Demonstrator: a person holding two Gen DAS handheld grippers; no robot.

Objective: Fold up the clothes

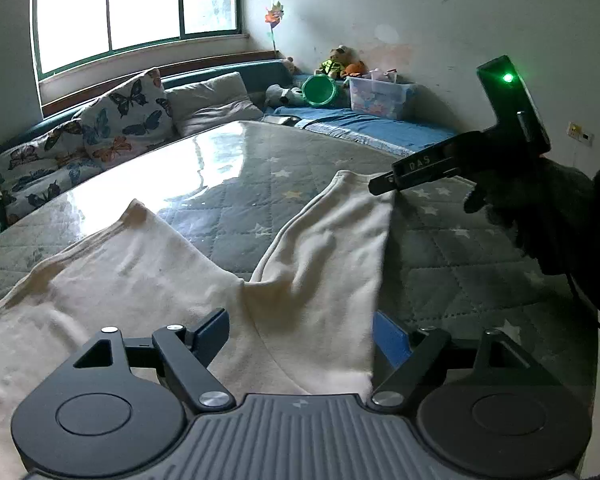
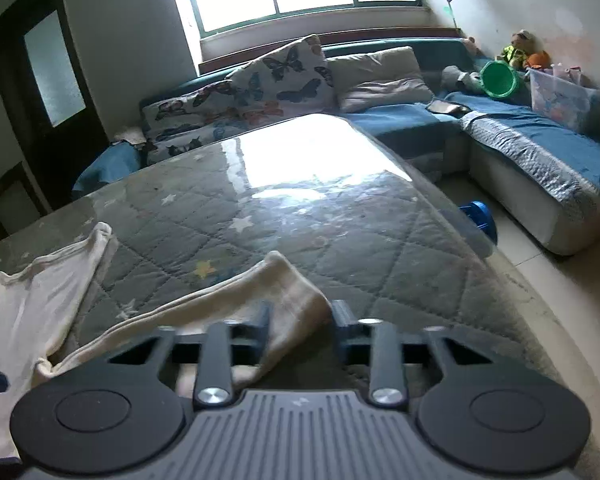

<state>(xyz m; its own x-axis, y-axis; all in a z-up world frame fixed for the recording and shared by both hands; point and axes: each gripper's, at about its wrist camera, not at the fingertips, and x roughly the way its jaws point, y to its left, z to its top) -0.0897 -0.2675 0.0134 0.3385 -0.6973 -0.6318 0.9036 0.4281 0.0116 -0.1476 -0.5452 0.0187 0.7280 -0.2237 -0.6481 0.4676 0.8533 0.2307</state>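
The cream garment (image 1: 148, 280) is soft, matt knit cloth, lying on a quilted star-print table cover (image 2: 340, 248) under a glossy clear sheet. The left gripper (image 1: 300, 336) is matt black plastic with shiny metal pivot pins.

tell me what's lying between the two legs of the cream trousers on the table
Nothing lies there: between the two legs of the cream trousers only the bare star-patterned quilted table cover shows, in both wrist views.

Quilted table (image 2: 300, 232) beyond cream garment (image 1: 140, 280) lies bare.
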